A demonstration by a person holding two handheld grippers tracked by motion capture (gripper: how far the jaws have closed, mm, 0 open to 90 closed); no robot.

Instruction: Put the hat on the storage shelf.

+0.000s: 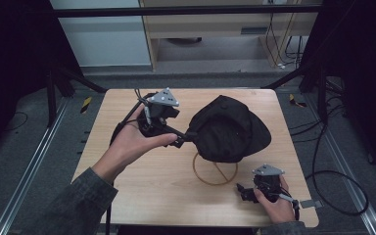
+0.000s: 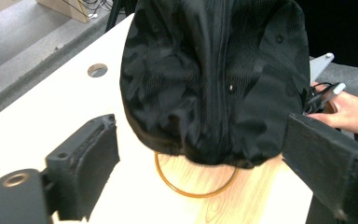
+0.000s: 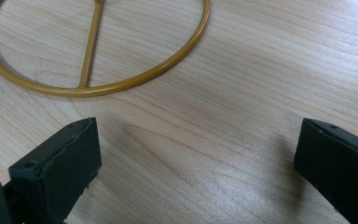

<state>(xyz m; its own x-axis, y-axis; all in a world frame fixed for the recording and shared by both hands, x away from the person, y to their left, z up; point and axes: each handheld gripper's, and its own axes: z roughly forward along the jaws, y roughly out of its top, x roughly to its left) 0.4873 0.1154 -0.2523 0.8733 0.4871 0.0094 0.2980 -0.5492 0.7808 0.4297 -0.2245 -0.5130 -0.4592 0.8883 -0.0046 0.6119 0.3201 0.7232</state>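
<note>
Black mesh cap [image 1: 227, 128], one only, sits perched over the single gold ring stand [image 1: 214, 170] at table centre; I judge it placed. My left gripper [image 1: 182, 139], at its nine o'clock, gapes released; right gripper [image 1: 242, 192], at five o'clock, is spread, empty.

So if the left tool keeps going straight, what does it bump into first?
Probably the black cap. It sits right ahead of the open left tool, above the gold ring stand, though the gap is hard to judge.
</note>
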